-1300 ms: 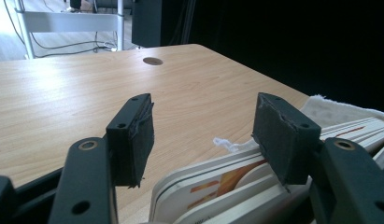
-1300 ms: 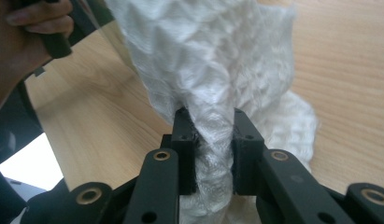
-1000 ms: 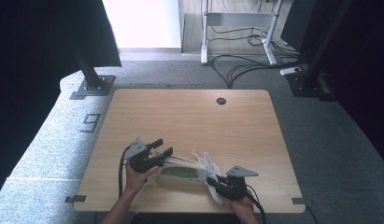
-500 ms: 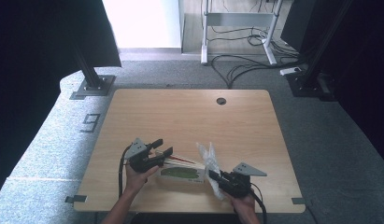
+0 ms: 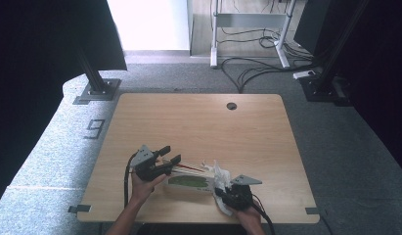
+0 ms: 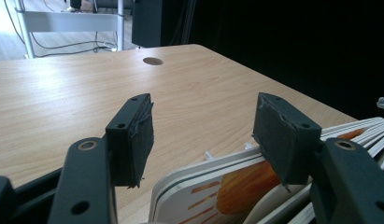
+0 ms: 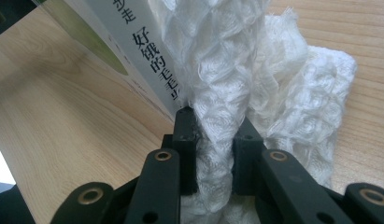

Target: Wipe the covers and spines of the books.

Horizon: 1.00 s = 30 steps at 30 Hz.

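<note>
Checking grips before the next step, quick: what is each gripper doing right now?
Left gripper: open, fingers on either side of the book, not pressing it.
Right gripper: shut on the white cloth.

Left tool (image 5: 168, 156) half open and level; right tool (image 7: 213, 133) clamped tight

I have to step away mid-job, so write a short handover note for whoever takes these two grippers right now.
Right gripper: shut on the white cloth, a bunched fold pinched between its pads, at the book's right end near the table's front edge.
Left gripper: jaws apart, at the left end of the book; one pad is against the fanned cover boards, but the pictures do not show a firm grip.
Book: lies flat on the wooden table, the cloth against its spine end.
Done: cloth picked up and brought to the book.
Left, as it looks: wipe the book with the cloth while the left gripper steadies it.
</note>
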Tool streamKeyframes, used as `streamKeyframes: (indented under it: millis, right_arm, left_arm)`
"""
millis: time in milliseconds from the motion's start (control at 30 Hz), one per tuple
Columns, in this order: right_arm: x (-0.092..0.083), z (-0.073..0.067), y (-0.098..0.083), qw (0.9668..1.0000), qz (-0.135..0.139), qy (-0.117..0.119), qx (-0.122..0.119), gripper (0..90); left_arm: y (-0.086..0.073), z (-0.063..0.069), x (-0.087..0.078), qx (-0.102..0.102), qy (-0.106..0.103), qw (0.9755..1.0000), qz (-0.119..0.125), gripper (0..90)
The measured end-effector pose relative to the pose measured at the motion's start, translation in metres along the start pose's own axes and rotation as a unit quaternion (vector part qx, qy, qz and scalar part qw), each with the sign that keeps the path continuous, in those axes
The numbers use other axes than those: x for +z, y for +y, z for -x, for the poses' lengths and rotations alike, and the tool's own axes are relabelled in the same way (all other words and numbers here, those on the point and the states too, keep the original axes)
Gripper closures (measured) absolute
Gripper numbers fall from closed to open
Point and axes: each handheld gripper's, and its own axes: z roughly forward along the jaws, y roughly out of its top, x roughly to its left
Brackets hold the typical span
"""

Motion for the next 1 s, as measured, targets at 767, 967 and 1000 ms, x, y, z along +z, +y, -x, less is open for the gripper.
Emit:
streamKeyframes:
  millis: [767, 967, 1000]
  right_arm:
    - [-0.015, -0.012, 0.005, 0.9984, 0.056, 0.0, -0.012, 75.2]
    - [-0.001, -0.006, -0.004, 0.9999, 0.006, -0.01, -0.01, 75.0]
    - [-0.001, -0.006, -0.003, 0.9998, 0.004, -0.012, -0.013, 75.0]
  left_arm:
    - [0.0, 0.0, 0.0, 0.0, 0.0, 1.0, 0.001, 38.0]
    - [0.0, 0.0, 0.0, 0.001, 0.0, 1.0, 0.0, 38.0]
    - [0.0, 0.0, 0.0, 0.0, 0.0, 1.0, 0.0, 38.0]
